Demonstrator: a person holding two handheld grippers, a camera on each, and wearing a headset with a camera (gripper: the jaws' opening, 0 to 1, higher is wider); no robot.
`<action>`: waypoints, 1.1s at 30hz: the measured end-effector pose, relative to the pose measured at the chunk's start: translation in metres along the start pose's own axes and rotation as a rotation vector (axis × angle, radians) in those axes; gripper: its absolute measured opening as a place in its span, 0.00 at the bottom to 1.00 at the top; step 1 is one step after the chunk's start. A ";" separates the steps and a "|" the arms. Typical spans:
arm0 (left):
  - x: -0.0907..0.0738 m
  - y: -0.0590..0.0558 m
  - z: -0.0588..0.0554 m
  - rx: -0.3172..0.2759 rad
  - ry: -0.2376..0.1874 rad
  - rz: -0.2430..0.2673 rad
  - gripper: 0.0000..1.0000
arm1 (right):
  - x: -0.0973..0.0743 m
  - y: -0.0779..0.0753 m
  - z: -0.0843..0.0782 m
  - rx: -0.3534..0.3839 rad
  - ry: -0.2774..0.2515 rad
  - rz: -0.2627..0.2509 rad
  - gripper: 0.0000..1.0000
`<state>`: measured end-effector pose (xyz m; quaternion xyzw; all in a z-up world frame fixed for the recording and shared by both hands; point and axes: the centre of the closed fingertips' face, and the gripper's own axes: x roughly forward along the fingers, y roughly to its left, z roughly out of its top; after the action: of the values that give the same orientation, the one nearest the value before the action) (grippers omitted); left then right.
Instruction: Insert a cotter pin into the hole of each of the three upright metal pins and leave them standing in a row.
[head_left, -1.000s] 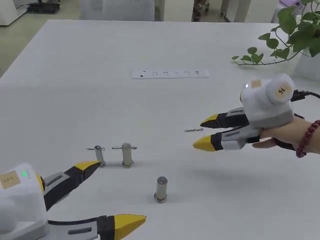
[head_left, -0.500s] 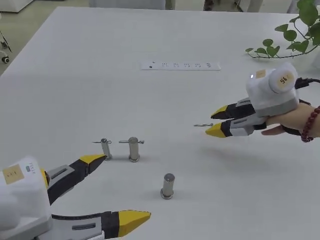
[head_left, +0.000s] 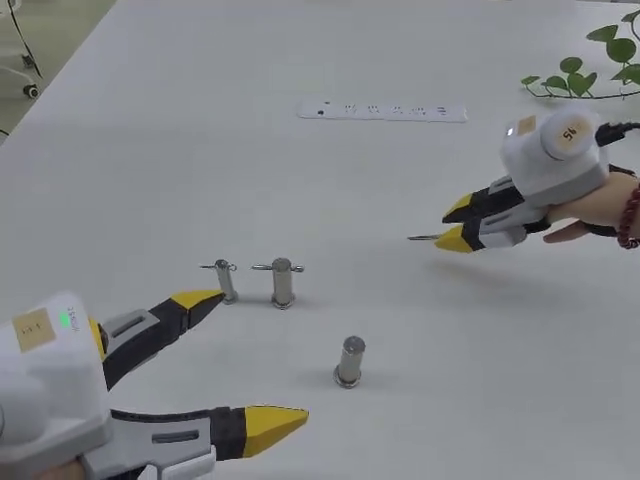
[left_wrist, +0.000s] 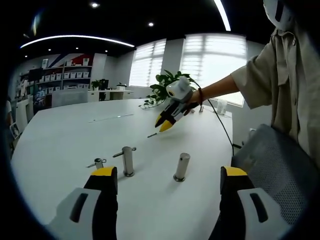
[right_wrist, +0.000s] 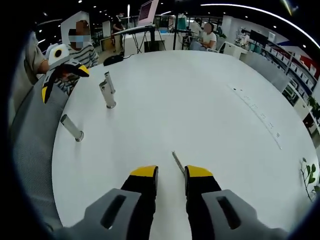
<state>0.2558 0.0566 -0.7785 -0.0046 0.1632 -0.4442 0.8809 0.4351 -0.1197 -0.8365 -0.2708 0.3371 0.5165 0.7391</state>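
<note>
The right gripper (head_left: 455, 226) pinches the cotter pin (head_left: 424, 237) in narrow jaws (thin, light, probably slippery, best gripped by its rear end); the left gripper (head_left: 255, 358) gapes wide.

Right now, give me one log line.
left gripper open | right gripper shut on cotter pin | left pin cottered | middle pin cottered | near pin bare

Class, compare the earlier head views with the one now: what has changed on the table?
Mainly the camera moved. The right gripper, shut on a cotter pin, seems drawn slightly back from the bare metal pin. The left gripper stays open; the two pinned metal pins stand unmoved.
</note>
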 end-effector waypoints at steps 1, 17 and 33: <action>0.000 0.001 0.000 0.000 0.000 0.001 0.84 | 0.001 -0.001 -0.001 0.000 0.003 0.002 0.23; -0.003 0.006 -0.003 -0.014 0.002 0.015 0.82 | 0.013 -0.015 -0.016 -0.094 0.103 0.055 0.16; -0.005 0.007 -0.007 -0.026 0.012 0.024 0.80 | 0.019 -0.015 -0.024 -0.181 0.176 0.131 0.12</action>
<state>0.2559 0.0657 -0.7850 -0.0116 0.1746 -0.4316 0.8849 0.4485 -0.1312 -0.8652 -0.3581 0.3698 0.5661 0.6438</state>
